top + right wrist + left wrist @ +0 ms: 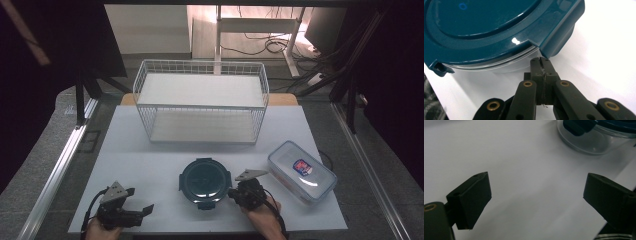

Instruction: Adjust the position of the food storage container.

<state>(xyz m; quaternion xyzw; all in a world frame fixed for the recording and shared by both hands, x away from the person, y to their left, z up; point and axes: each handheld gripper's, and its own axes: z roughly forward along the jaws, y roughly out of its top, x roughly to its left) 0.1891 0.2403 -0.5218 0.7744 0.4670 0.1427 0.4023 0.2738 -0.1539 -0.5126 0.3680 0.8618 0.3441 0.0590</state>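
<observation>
Resting at the table's (pixel 150 165) near middle, the round tub (pixel 204 181) with its teal lid sits between both grippers; the right gripper (pixel 541 60), jaws pressed together on nothing, noses up beside a lid clasp (pixel 560 37), while the left gripper (pixel 536 195) gapes wide over bare table

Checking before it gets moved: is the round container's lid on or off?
On. The teal lid sits flat over the clear round container, one side clip folded down over its rim.

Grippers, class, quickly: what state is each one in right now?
Left gripper: open, fingers wide apart, holding nothing.
Right gripper: closed, empty, tips beside the round container's lid clasp.
</observation>
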